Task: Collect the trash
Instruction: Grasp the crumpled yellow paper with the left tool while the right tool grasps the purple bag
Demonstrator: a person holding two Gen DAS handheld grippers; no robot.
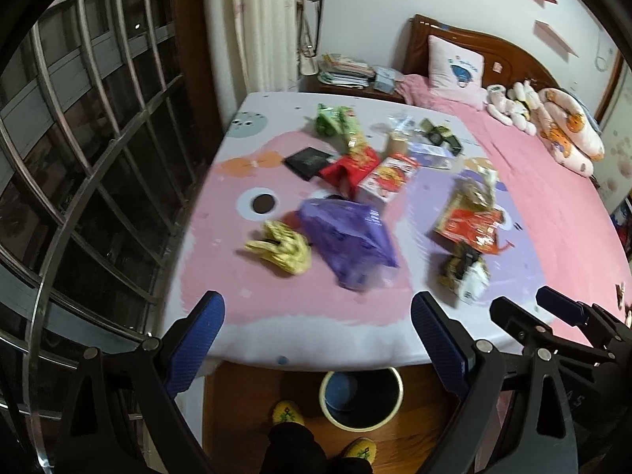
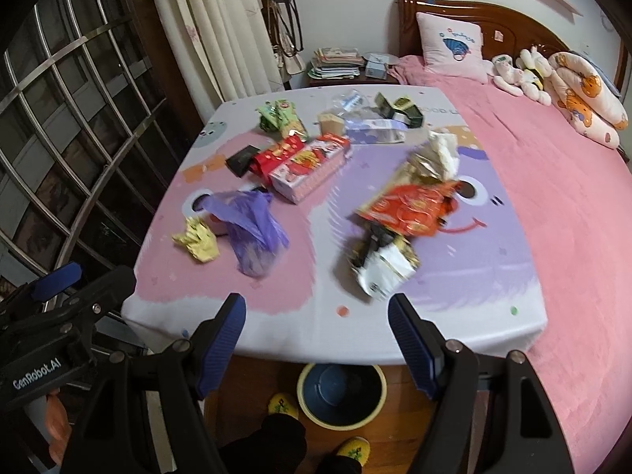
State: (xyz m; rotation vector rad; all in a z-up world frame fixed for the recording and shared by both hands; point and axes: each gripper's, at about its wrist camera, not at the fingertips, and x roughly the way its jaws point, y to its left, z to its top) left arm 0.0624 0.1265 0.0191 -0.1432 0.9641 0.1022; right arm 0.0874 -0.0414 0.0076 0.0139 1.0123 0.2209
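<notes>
Above the near bed edge both my tongs, left gripper [image 1: 318, 331] and right gripper [image 2: 317, 333], gape wide and empty, trash wrappers [image 2: 403, 209] scattered on the mat [image 2: 300, 316] beyond, bin [image 2: 341, 395] on floor below.

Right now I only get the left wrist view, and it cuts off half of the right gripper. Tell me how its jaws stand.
Observer: The right gripper is open. Both blue fingers are spread wide and nothing is between them.
Operator: Name the piece of trash nearest ahead of it.
Observer: The crumpled white wrapper. It lies just beyond the right-hand fingertip, outside the jaws.
Operator: The right gripper hides the near right corner of the cartoon sheet from me. Report on it.
Observer: That corner of the cartoon sheet has no trash on it, and it lies over the pink blanket.
</notes>
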